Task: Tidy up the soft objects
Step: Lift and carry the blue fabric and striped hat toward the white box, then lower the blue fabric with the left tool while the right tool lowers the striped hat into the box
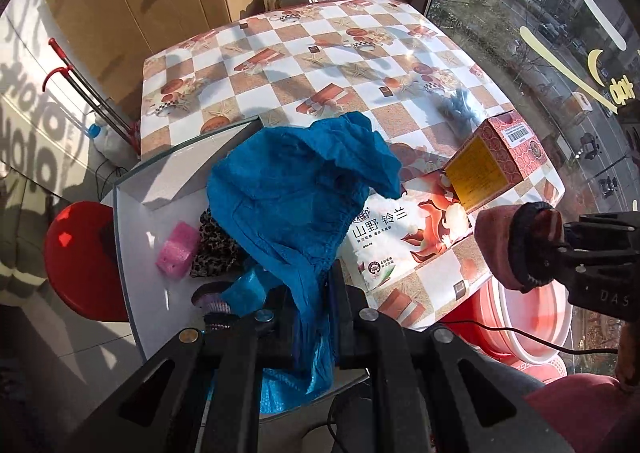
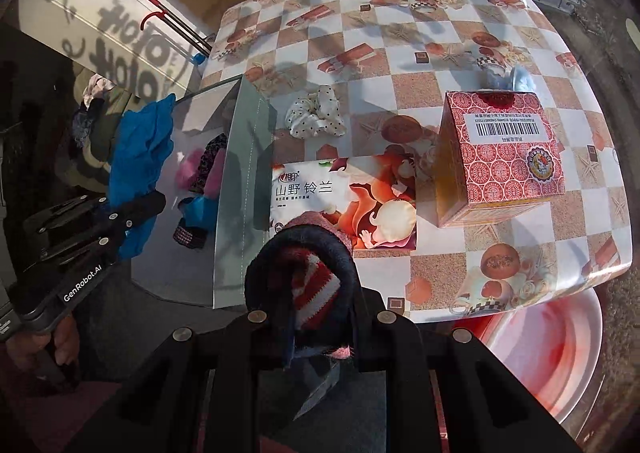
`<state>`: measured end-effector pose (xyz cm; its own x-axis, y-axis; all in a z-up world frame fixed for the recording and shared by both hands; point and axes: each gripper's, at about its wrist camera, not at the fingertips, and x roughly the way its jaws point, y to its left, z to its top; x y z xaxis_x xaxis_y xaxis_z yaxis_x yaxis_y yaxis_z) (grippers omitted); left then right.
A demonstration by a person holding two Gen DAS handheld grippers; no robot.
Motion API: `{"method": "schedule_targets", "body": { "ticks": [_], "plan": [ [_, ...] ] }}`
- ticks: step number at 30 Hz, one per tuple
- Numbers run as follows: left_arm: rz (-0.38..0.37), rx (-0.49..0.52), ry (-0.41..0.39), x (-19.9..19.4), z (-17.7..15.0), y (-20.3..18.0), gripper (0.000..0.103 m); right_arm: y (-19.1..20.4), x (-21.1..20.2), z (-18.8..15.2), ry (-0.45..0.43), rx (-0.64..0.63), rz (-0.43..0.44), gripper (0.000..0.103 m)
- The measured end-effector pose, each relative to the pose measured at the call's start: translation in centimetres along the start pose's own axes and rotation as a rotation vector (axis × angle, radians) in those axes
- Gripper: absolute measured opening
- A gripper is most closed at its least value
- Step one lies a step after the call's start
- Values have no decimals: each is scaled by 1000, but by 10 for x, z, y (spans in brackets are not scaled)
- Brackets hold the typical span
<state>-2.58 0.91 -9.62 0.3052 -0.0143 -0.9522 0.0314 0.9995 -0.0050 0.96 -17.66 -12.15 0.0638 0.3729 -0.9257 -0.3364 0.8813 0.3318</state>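
My left gripper (image 1: 310, 305) is shut on a blue cloth (image 1: 296, 189) and holds it above an open white box (image 1: 132, 213) at the table's left edge; it also shows in the right wrist view (image 2: 136, 213). The box holds a pink sponge (image 1: 178, 249), a leopard-print piece (image 1: 214, 249) and other soft items. My right gripper (image 2: 320, 317) is shut on a pink knitted sock with a dark cuff (image 2: 308, 265), seen in the left wrist view too (image 1: 516, 245). A white dotted scrunchie (image 2: 316, 117) and a pale blue scrunchie (image 2: 516, 81) lie on the table.
A checkered tablecloth (image 2: 400, 33) covers the table. A tissue pack (image 2: 344, 201) and a red patterned carton (image 2: 500, 157) lie near the front edge. A red stool (image 1: 80, 257) stands left, a red and white basin (image 2: 556, 357) right. Cardboard leans at the back.
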Motion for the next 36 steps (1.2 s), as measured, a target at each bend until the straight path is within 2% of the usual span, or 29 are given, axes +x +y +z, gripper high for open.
{"method": "schedule_targets", "body": {
  "ticks": [6, 14, 23, 30, 36],
  "plan": [
    [39, -74, -7, -6, -19, 25, 12, 44, 5, 22, 7, -118, 22, 21],
    [52, -176, -10, -8, -34, 47, 12, 88, 12, 44, 27, -227, 49, 21],
    [70, -194, -23, -9, -37, 54, 12, 140, 18, 59, 28, -337, 84, 21],
    [75, -222, -9, -6, -43, 62, 12, 145, 36, 52, 90, -337, 89, 21],
    [72, -227, 4, -2, -46, 63, 12, 147, 41, 52, 105, -331, 92, 21]
  ]
}}
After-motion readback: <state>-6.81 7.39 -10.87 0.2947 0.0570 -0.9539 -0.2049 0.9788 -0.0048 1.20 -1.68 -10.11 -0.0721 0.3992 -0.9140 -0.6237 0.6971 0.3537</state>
